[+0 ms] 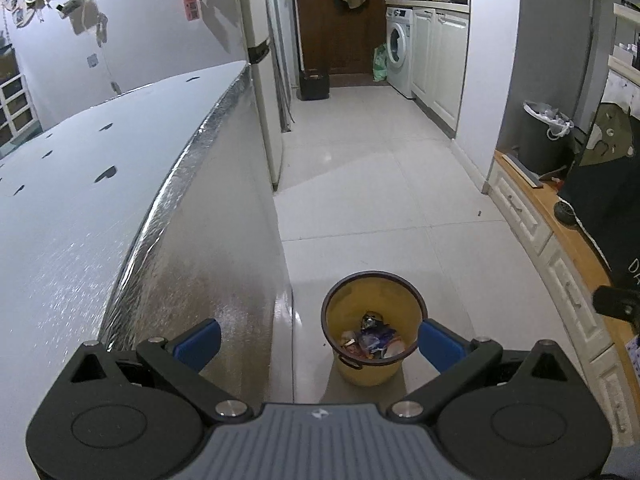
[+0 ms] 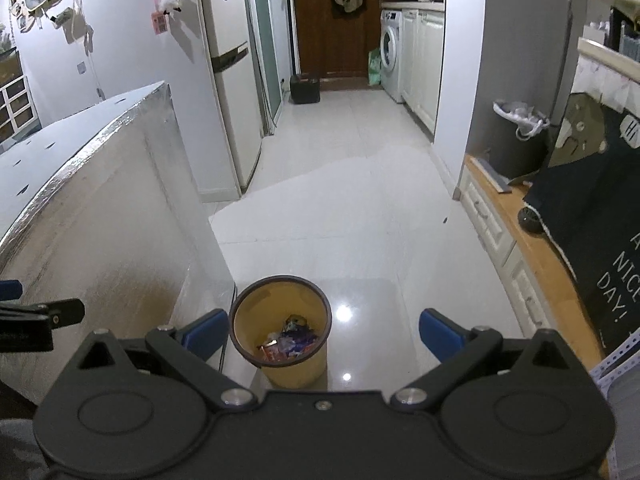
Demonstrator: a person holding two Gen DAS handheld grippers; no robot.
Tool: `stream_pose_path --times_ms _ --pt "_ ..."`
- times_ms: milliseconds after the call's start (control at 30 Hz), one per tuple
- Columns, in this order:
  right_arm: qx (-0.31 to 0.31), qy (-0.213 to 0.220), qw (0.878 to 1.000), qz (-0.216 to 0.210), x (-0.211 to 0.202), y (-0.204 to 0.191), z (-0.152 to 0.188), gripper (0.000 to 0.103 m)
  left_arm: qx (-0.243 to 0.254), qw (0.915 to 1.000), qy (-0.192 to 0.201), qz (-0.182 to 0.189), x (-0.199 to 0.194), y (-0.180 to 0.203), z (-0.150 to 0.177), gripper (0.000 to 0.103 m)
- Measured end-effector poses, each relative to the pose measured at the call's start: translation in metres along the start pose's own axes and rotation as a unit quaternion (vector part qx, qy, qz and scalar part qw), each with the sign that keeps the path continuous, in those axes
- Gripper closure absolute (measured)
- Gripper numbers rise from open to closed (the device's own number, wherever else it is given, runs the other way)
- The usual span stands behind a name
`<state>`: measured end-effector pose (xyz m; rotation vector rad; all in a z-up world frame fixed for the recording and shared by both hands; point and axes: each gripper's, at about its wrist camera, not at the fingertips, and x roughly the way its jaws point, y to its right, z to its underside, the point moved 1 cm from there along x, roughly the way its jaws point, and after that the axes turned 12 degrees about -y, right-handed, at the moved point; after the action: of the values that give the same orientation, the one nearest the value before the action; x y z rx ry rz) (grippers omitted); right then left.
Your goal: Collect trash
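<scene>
Plainly, both the left tool (image 1: 318,340) and right tool (image 2: 323,334) gape wide and empty; a cloth (image 2: 600,216) reads "NICE DAY!".

The dark cloth (image 2: 600,216) draped at the right carries white lettering reading "A NICE DAY!". A speech-bubble mark above it reads "HI". Other lettering is too small to read.

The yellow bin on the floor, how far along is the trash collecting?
Done: wrappers already lie in the yellow bin. In hand: nothing; left gripper and right gripper are both open and empty. Left: only a small dark speck shows on the floor.
</scene>
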<state>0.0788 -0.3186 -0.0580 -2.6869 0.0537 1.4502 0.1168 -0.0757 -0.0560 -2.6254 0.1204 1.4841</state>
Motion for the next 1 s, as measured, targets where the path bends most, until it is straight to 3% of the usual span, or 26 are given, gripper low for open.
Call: stream_pose_path --times_ms 200,567,667,1000 --pt "-0.008 0.013 1.0 0.004 -0.01 -0.007 0.016 0.0 -0.008 0.9999 -0.001 0.009 -0.001 -0.004 0.013 0.0" --pt "-0.014 0.022 1.0 -0.003 -0.015 -0.013 0.028 0.0 -0.005 0.9994 0.032 0.012 -0.018 -0.01 0.037 0.0" --pt "-0.024 0.024 0.999 0.005 -0.014 -0.018 0.032 0.001 -0.009 0.9992 0.04 -0.002 -0.02 -0.011 0.038 0.0" --pt "-0.024 0.033 0.999 0.018 -0.015 -0.025 0.036 0.001 -0.016 0.9985 0.05 0.016 -0.025 -0.017 0.043 0.0"
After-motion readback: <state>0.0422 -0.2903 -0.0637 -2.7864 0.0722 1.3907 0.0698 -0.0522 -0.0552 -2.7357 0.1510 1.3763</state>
